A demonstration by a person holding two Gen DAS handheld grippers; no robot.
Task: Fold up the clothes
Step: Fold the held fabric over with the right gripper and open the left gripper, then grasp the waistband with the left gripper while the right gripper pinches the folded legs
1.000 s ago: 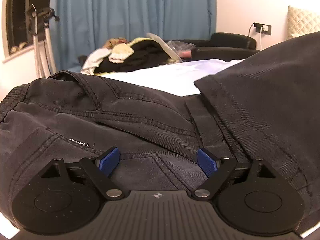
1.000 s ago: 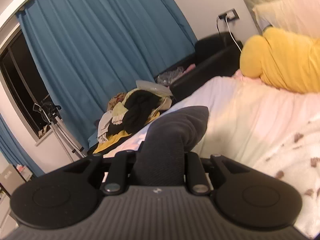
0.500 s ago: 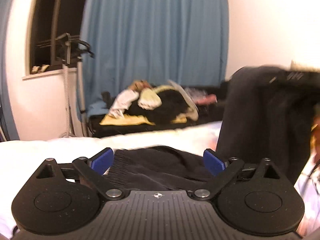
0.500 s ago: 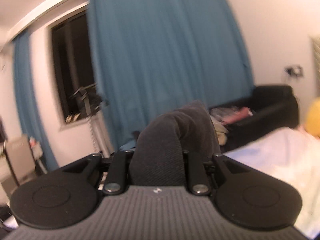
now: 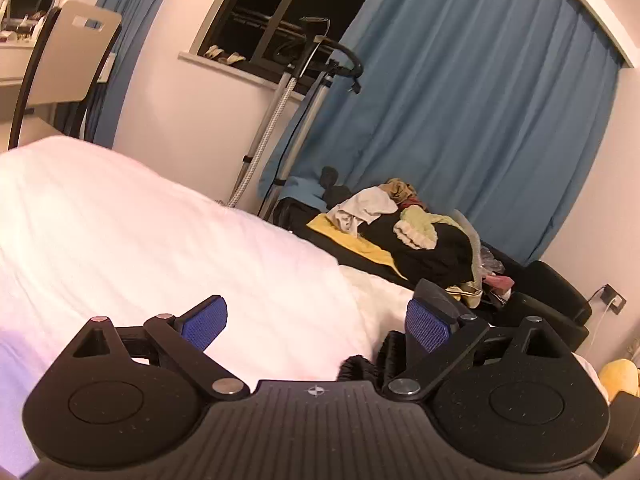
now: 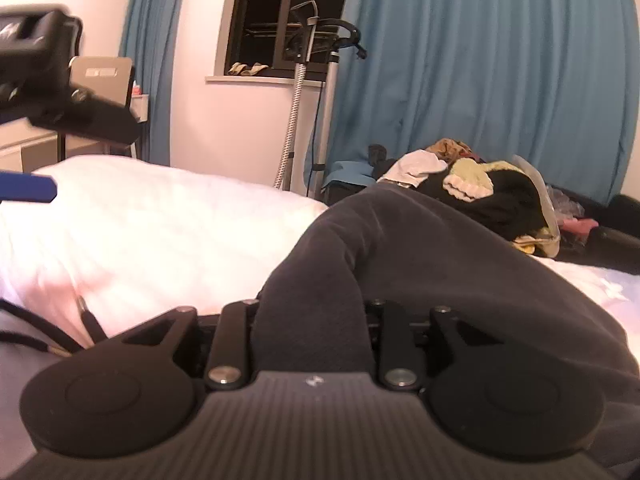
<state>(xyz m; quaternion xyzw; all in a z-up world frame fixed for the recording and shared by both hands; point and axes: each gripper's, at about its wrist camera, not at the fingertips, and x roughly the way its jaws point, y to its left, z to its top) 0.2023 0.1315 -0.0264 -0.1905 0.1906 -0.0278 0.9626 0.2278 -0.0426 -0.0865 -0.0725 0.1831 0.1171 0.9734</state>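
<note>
Dark grey trousers (image 6: 440,264) bulge up in front of my right gripper (image 6: 312,312), which is shut on a thick fold of the cloth; the fabric spreads to the right over the white bed (image 6: 160,216). My left gripper (image 5: 316,320) is open above the bed (image 5: 160,240), its blue pads (image 5: 426,326) wide apart with nothing between them. Only a small dark edge of the trousers (image 5: 360,364) shows just under its right finger. The left gripper (image 6: 28,188) also appears blurred at the far left of the right wrist view.
A heap of clothes (image 5: 412,232) lies on a black sofa (image 5: 552,288) beyond the bed, before blue curtains (image 5: 480,100). A garment steamer stand (image 5: 304,92) rises by the window. A chair (image 5: 68,56) and desk stand at far left. A dark cord (image 6: 44,336) lies at lower left.
My left gripper has lifted off the trousers and swung left, now over bare bed. My right gripper has carried the held fold across and down onto the bed.
</note>
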